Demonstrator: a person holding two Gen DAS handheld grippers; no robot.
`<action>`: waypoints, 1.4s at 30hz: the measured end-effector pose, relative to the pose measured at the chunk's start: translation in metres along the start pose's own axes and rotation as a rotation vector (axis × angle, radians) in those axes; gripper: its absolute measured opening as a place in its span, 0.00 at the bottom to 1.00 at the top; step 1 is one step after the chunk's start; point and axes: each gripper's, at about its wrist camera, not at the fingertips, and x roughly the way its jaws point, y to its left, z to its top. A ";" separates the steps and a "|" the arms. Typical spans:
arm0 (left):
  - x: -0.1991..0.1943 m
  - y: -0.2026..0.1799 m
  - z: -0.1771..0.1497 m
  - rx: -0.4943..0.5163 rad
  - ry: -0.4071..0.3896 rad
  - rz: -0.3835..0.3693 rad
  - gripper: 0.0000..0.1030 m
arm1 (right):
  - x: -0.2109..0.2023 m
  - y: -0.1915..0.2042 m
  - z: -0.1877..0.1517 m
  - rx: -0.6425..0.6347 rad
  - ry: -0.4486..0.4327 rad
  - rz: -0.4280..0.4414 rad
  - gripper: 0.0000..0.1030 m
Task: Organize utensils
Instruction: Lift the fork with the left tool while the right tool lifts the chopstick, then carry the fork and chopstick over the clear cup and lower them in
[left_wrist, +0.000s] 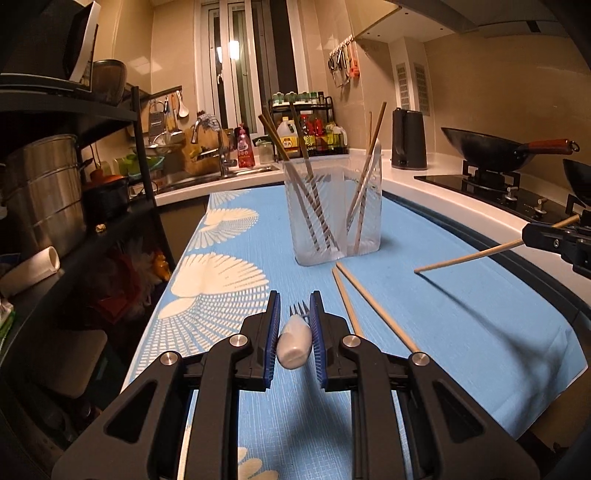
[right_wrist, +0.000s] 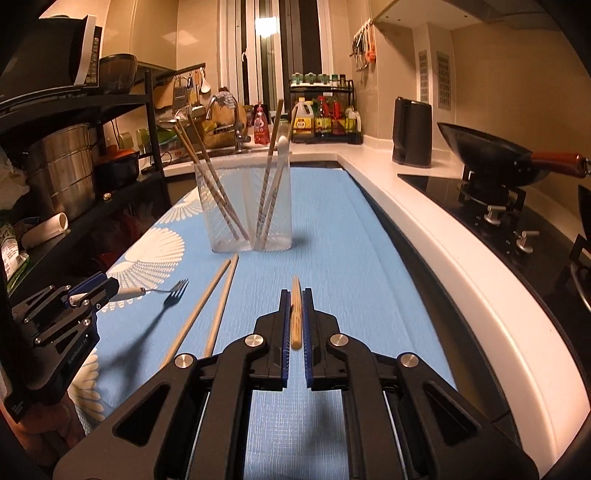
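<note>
Utensils are split between the two grippers, the blue patterned cloth (left_wrist: 424, 314) and a clear holder (left_wrist: 332, 210) standing toward the far end of that cloth. The left gripper (left_wrist: 294, 306) has its jaws clamped on the white handle of a fork (left_wrist: 294, 341), whose tines point forward past the fingertips and hang clear above the cloth, as the right wrist view shows at its left edge. The right gripper (right_wrist: 294, 295) has its jaws closed on a single wooden chopstick (right_wrist: 296, 317); in the left wrist view that stick slants down and to the left from the gripper, its tip just over the cloth. Two more loose chopsticks (right_wrist: 212, 306) lie side by side on the cloth, near the holder's base, between the two grippers. The holder has a divider: dark-tipped chopsticks lean left in its left compartment, pale ones and a white-handled piece lean right in the other. On the right counter sit a kettle (right_wrist: 412, 134) and a wok (right_wrist: 495, 155).
</note>
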 end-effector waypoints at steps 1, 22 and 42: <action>-0.002 0.001 0.003 -0.001 -0.005 -0.002 0.16 | -0.003 -0.001 0.004 0.002 -0.010 0.002 0.06; 0.014 0.038 0.106 -0.110 0.098 -0.170 0.14 | -0.018 -0.009 0.094 0.026 -0.083 0.122 0.06; 0.057 0.022 0.290 -0.102 -0.015 -0.351 0.13 | -0.013 0.006 0.263 0.015 -0.298 0.233 0.06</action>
